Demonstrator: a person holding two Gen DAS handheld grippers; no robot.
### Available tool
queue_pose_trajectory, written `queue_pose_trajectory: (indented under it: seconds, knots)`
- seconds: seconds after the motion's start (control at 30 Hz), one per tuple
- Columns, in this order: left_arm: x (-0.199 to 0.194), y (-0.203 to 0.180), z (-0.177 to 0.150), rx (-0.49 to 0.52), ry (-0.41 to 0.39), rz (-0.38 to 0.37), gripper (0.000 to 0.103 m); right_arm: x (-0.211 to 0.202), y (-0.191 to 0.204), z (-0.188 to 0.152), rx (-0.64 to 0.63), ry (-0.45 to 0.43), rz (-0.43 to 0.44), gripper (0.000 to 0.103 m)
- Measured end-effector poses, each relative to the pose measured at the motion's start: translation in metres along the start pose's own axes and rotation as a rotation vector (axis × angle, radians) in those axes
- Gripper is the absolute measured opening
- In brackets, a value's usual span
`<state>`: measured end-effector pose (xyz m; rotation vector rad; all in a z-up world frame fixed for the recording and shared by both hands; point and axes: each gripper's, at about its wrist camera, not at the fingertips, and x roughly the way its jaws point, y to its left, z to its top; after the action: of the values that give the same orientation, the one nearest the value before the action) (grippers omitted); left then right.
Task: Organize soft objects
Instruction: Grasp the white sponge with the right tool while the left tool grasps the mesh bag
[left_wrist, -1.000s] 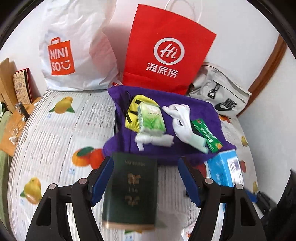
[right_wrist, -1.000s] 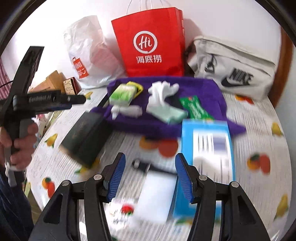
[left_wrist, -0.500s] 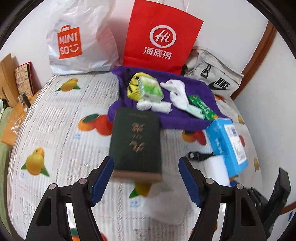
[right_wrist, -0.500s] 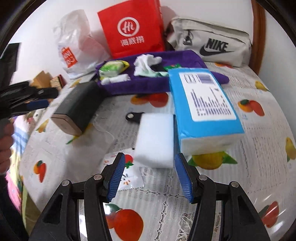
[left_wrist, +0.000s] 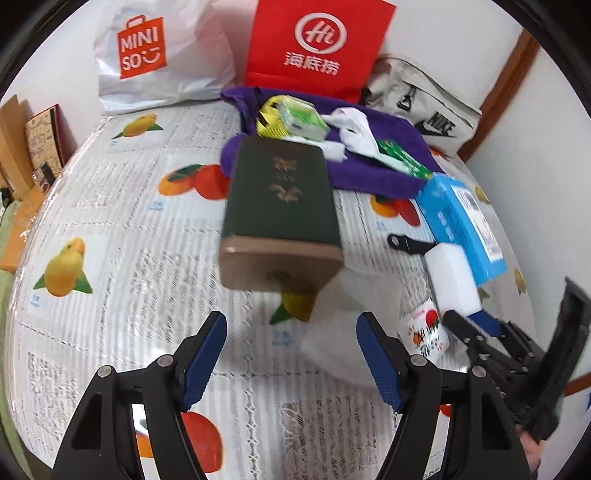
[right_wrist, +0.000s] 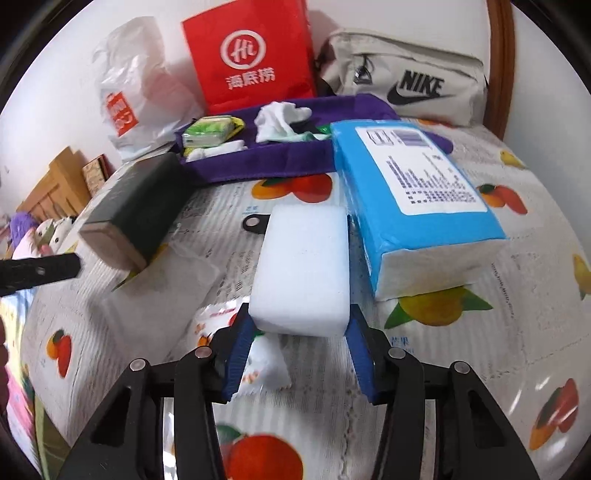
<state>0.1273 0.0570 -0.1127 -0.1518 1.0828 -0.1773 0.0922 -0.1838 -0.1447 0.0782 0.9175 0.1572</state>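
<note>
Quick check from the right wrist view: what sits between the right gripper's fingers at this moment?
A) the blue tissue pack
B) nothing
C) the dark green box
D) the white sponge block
D: the near end of the white sponge block lies between the blue pads of the right gripper, with the blue tissue pack beside it and the dark green box off to the left.

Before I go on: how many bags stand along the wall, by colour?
red bag: 1
white bag: 1
grey bag: 1
Total: 3
</note>
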Motion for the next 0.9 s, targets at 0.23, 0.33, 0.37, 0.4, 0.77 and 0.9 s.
queue_pose_trajectory:
  seconds: [0.23, 0.33, 0.37, 0.4, 0.77, 0.9]
  knots:
    - [0.027, -0.015, -0.014, 0.044, 0.045, 0.002, 0.071, -0.044, -0.007, -0.020, -0.057, -0.036, 0.017, 0.049]
    - [0.036, -0.020, -0.016, 0.044, 0.055, -0.021, 0.071, -0.055, -0.018, -0.036, -0.082, -0.011, -0.006, 0.049]
    - [0.038, -0.021, -0.016, 0.044, 0.050, -0.027, 0.073, -0.058, -0.024, -0.043, -0.078, -0.007, -0.015, 0.049]
    - [0.038, -0.024, -0.016, 0.052, 0.040, -0.035, 0.076, -0.058, -0.031, -0.047, -0.072, 0.005, -0.013, 0.050]
    - [0.054, -0.056, -0.016, 0.158, 0.036, -0.018, 0.090, -0.051, -0.075, -0.056, 0.091, 0.034, 0.037, 0.072]
    - [0.060, -0.064, -0.017, 0.209, 0.028, 0.050, 0.090, -0.041, -0.073, -0.047, 0.089, 0.023, 0.023, 0.075]
